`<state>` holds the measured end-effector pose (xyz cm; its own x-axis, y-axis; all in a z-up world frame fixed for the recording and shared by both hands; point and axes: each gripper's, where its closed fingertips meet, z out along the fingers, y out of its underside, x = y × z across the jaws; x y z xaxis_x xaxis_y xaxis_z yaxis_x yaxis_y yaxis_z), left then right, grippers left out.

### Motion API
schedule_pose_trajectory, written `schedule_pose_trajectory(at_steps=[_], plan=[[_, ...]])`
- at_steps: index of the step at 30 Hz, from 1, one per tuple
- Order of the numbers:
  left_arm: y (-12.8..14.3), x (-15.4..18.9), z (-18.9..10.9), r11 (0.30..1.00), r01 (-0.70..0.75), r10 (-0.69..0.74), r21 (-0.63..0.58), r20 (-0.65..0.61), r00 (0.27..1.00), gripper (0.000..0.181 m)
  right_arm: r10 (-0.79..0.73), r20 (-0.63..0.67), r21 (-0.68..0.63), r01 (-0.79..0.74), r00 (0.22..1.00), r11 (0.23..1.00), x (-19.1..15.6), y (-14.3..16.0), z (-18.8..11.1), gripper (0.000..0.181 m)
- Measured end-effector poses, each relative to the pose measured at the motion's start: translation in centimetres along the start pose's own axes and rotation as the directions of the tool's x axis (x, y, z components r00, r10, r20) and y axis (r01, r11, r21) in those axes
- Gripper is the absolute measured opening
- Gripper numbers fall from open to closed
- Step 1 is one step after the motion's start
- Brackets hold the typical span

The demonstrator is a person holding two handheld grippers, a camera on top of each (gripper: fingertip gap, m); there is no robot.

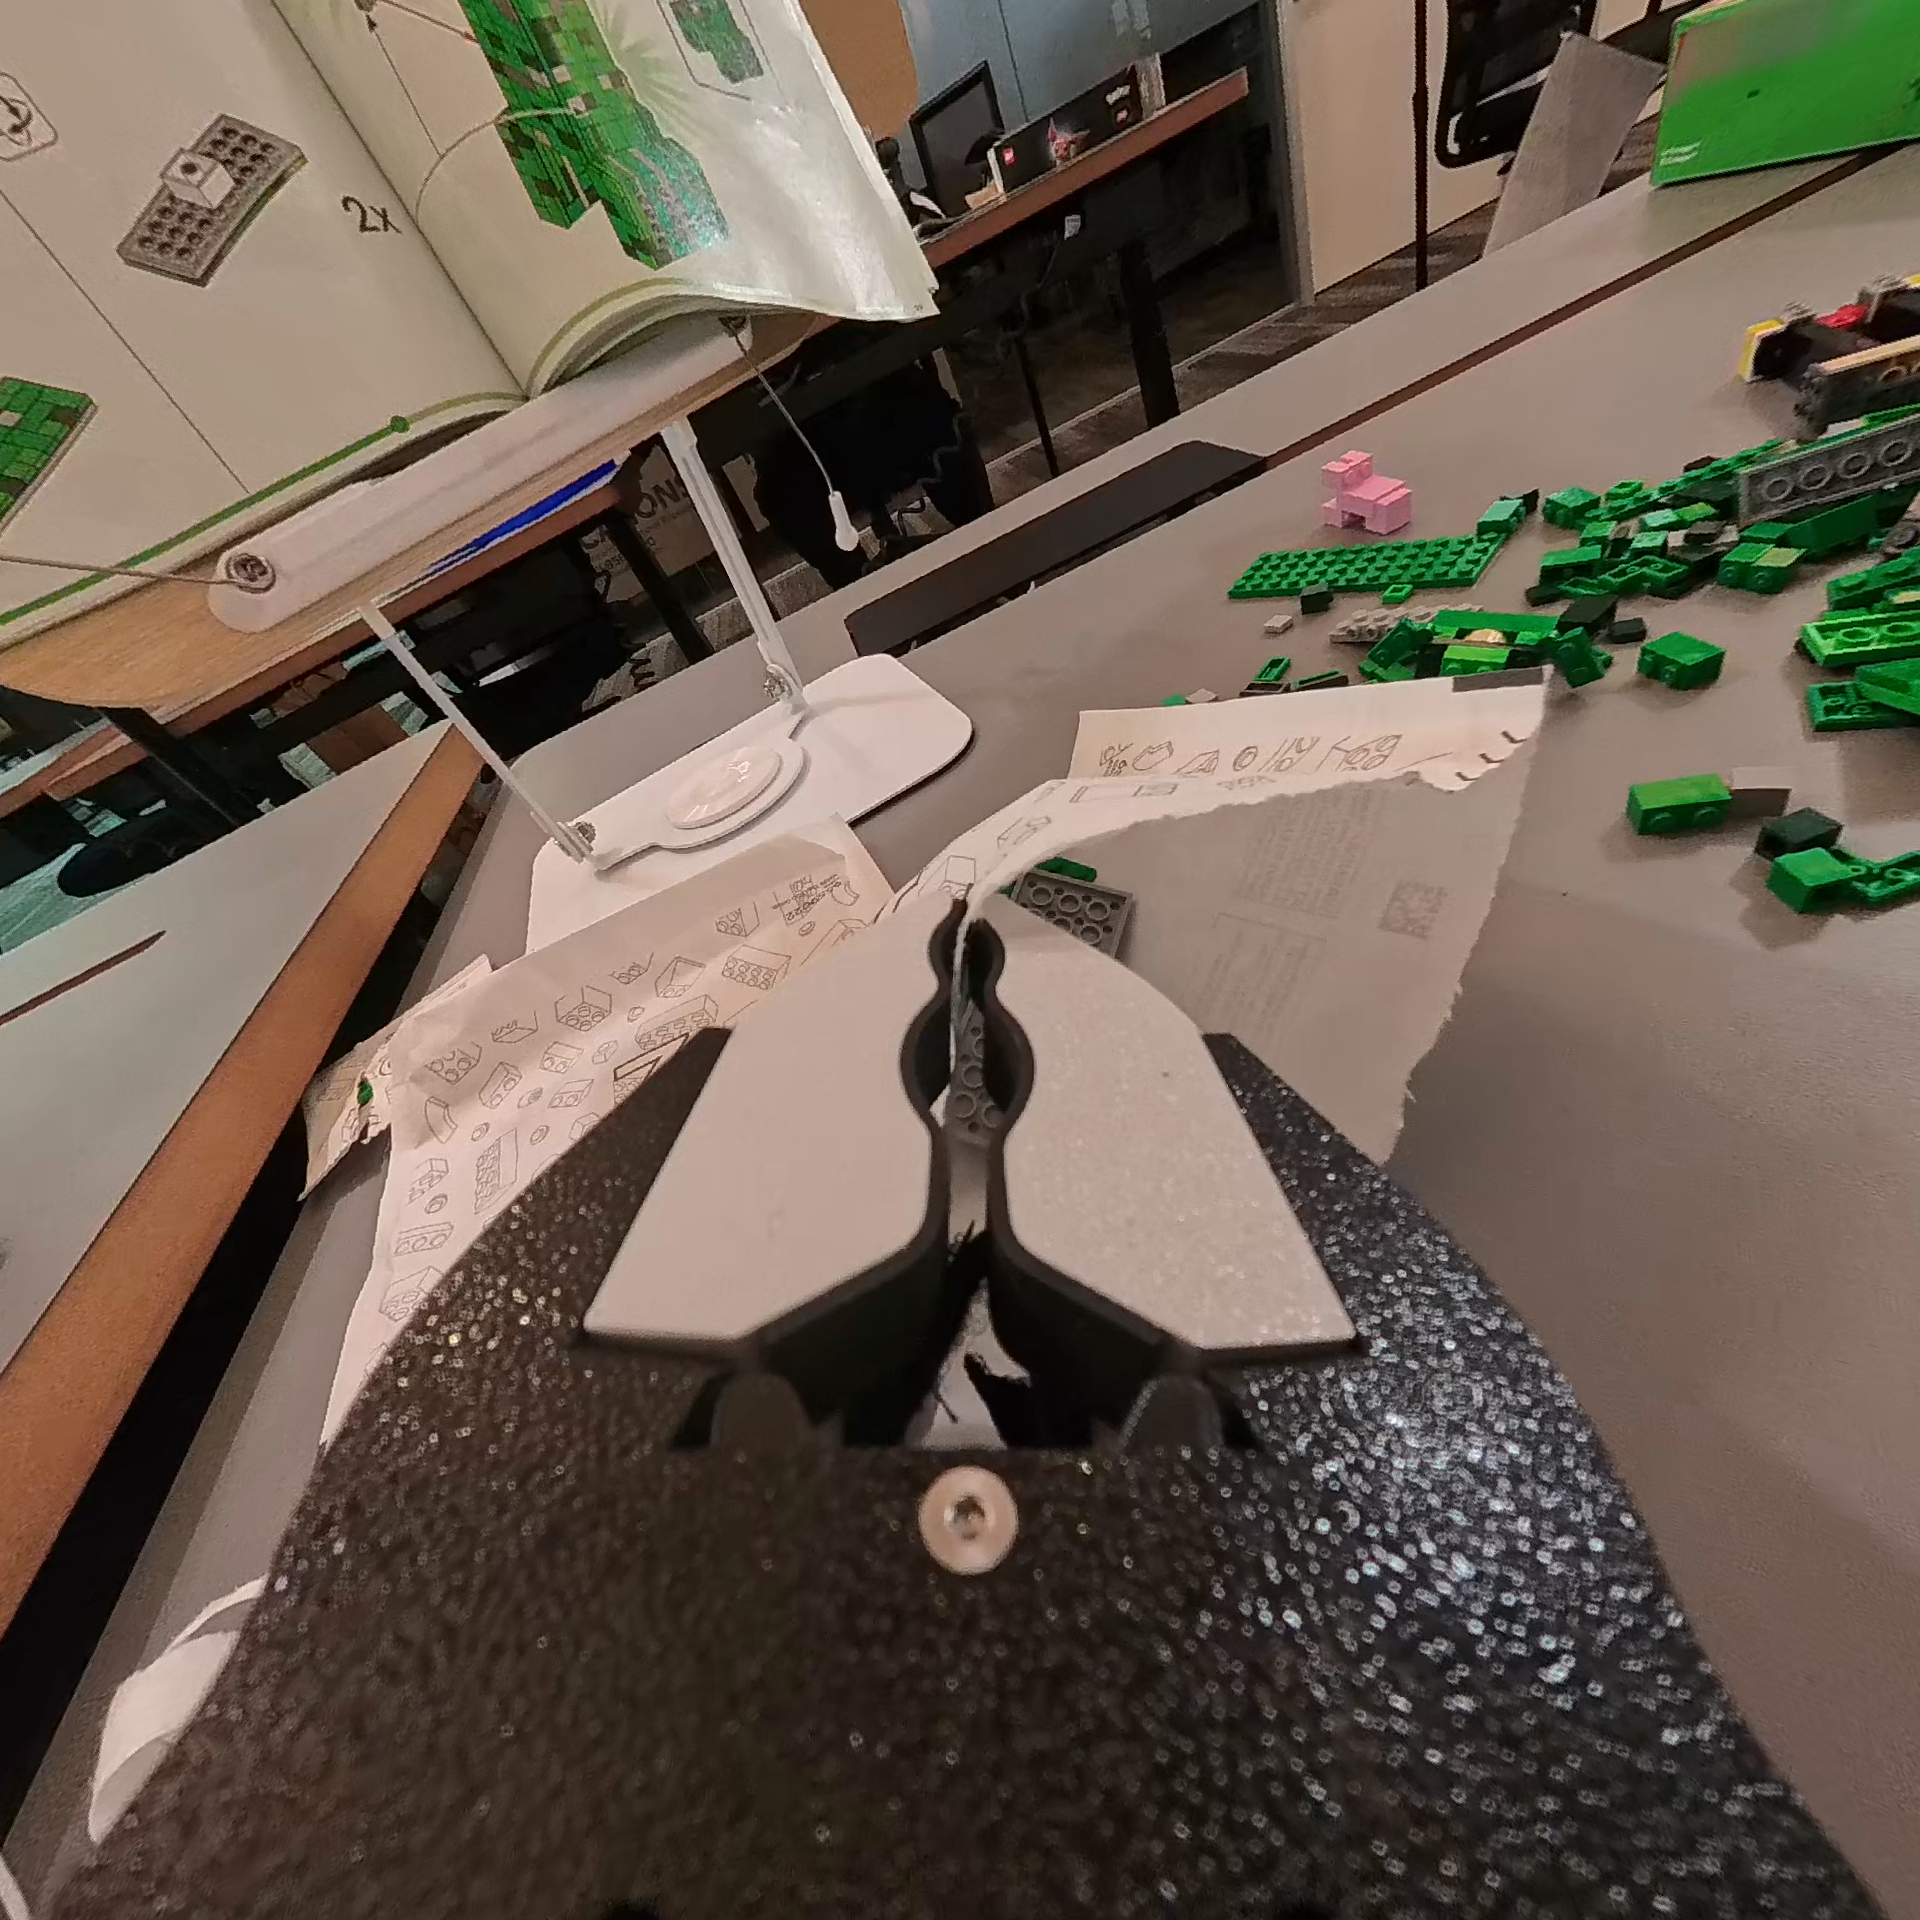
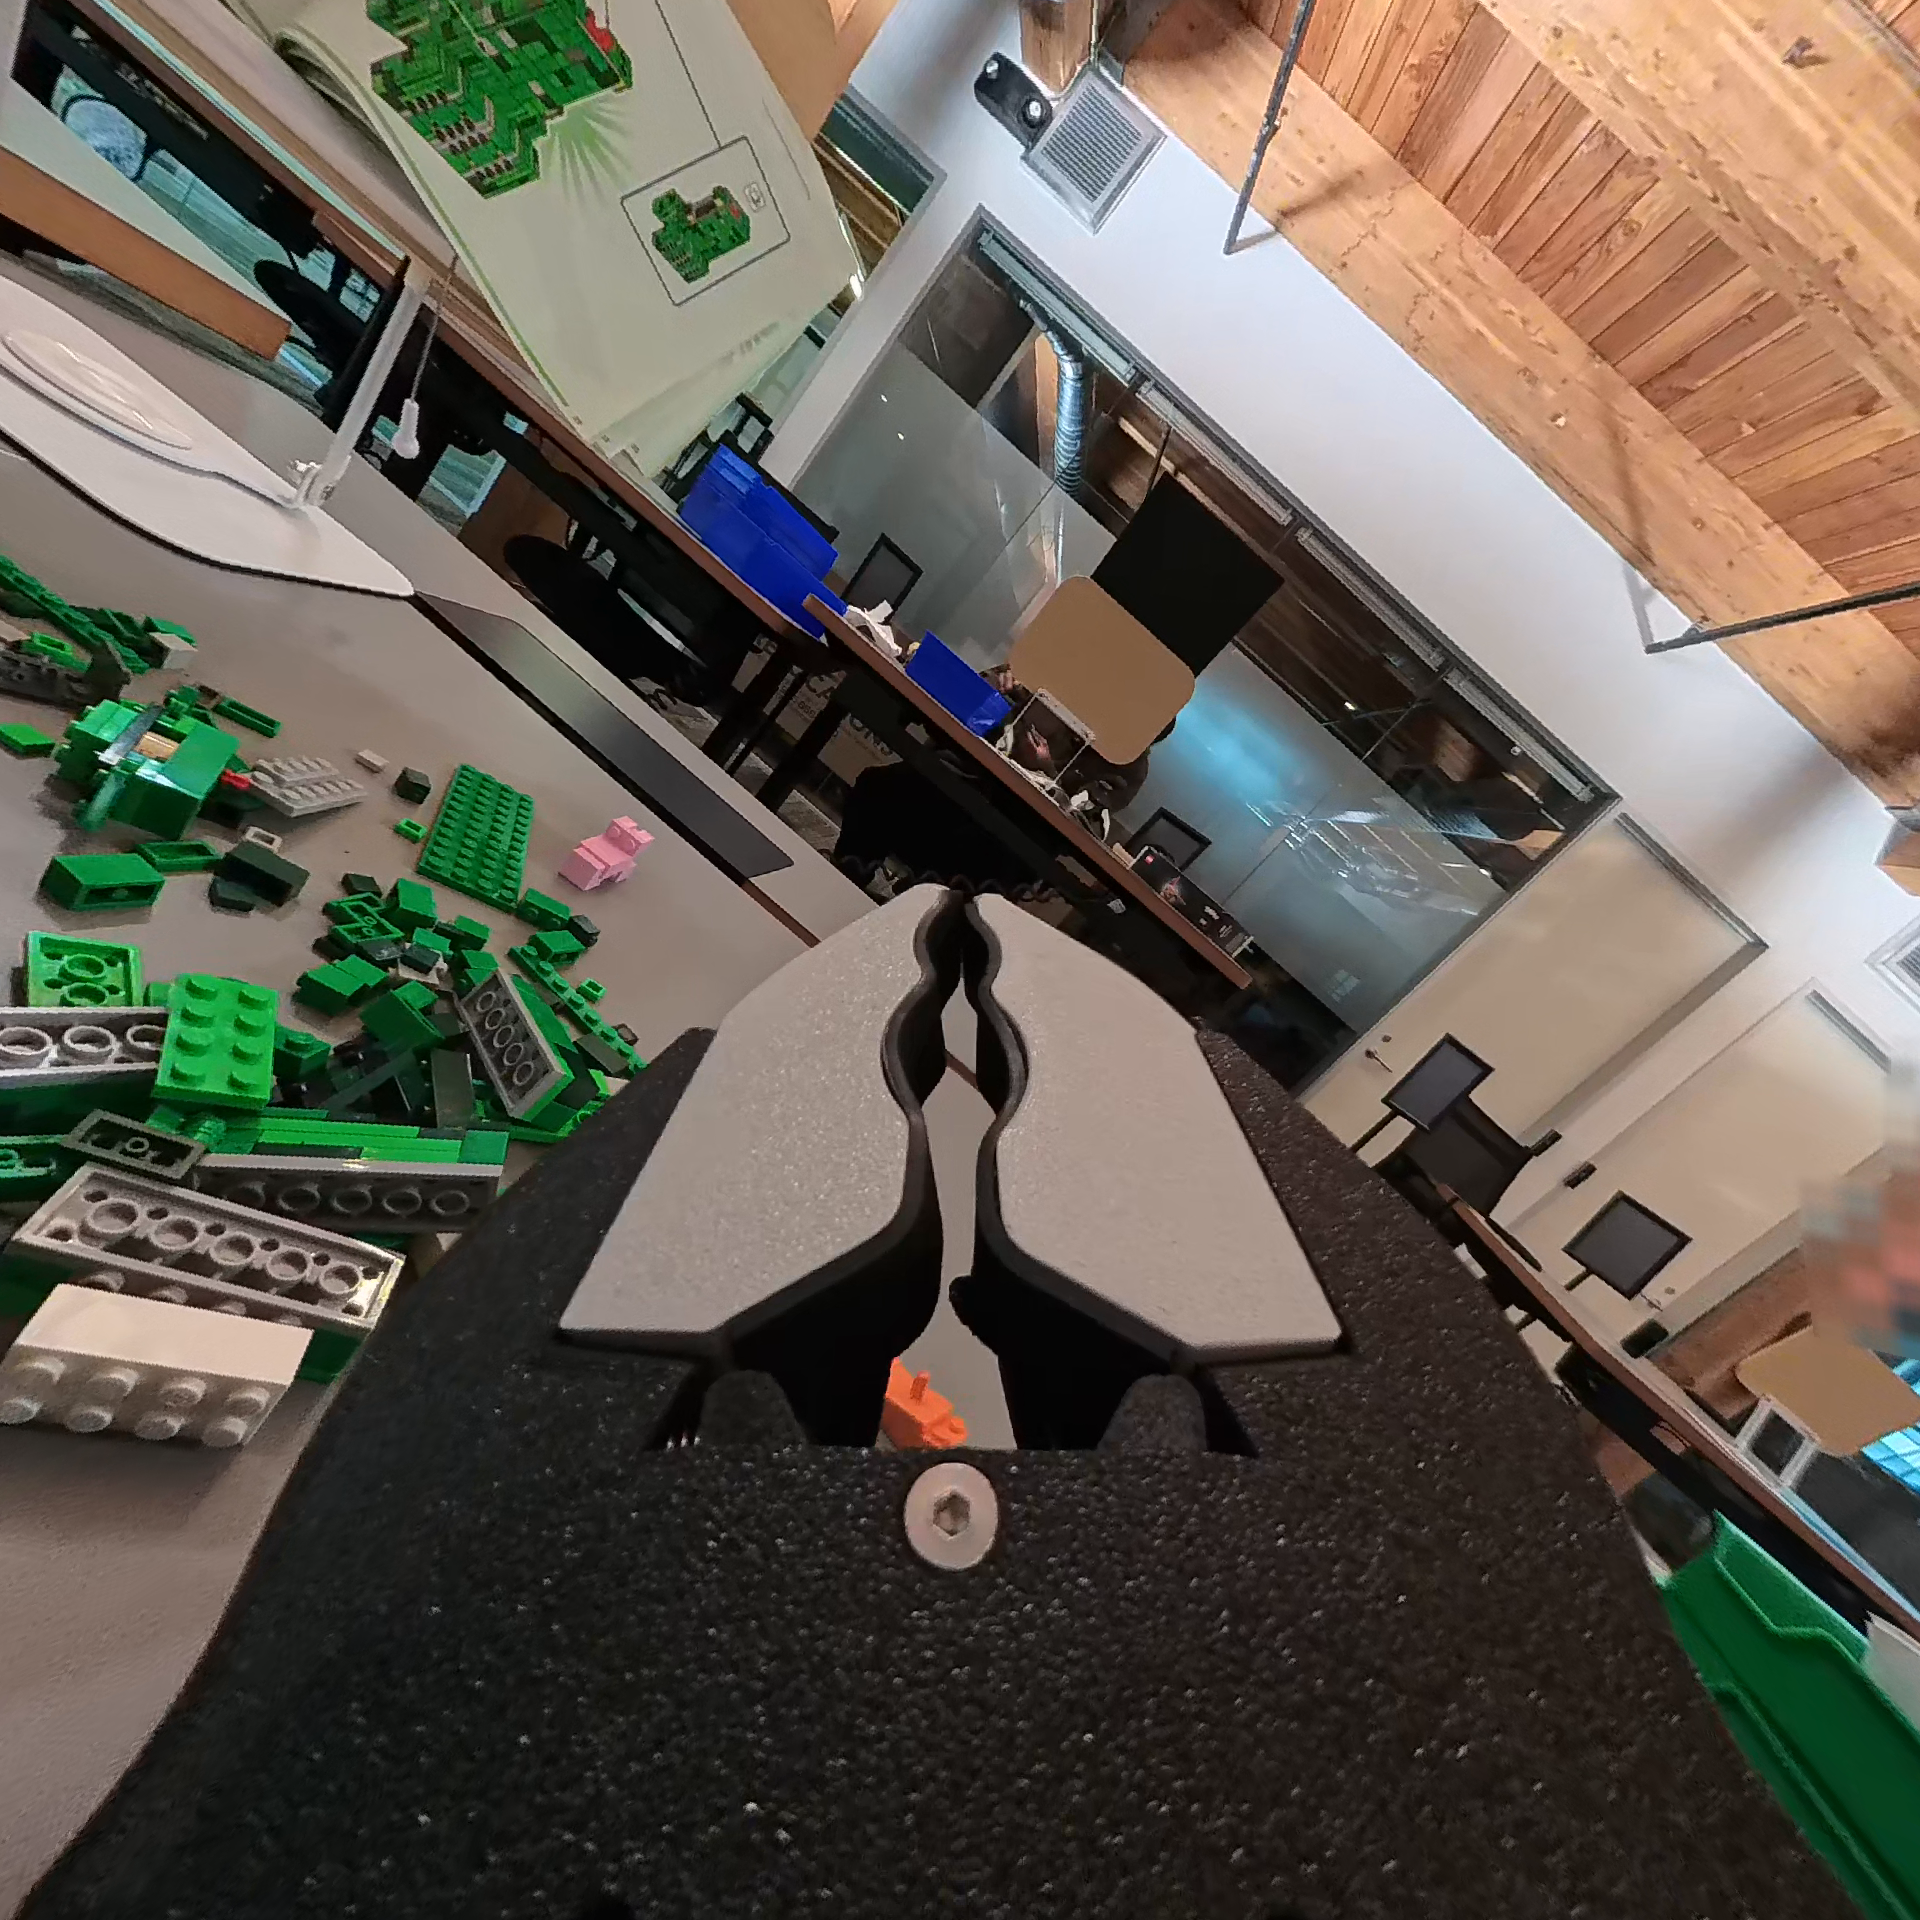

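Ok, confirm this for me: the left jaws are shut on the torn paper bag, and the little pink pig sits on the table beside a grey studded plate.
Not quite. The left gripper is shut on the torn paper bag, and the pink pig is on the table, but the studded plate beside it is green, not grey. The left wrist view shows this; the right wrist view agrees.

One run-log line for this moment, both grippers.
left gripper: shut on torn paper bag | right gripper: shut, empty, raised beside green brick pile | grey table
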<state>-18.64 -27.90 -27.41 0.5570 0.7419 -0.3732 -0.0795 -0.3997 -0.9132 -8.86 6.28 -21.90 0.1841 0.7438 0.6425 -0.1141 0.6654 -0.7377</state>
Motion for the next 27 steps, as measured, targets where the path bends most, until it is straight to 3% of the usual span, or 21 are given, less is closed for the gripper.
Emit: schedule_pose_trajectory(at_steps=[18, 27], plan=[[0.1, 0.0, 0.0, 1.0, 0.0, 0.0, -0.001, -0.002, 1.0, 0.0, -0.004, 0.013, 0.008, 0.004, 1.0, 1.0, -0.3, -0.2, 0.0, 0.0], [0.1, 0.1, 0.0, 1.0, -0.002, 0.002, -0.002, -0.002, 1.0, 0.0, -0.188, 0.115, 0.056, 0.183, 0.975, 0.982, -4.2, -1.6, 0.1, 0.0]])
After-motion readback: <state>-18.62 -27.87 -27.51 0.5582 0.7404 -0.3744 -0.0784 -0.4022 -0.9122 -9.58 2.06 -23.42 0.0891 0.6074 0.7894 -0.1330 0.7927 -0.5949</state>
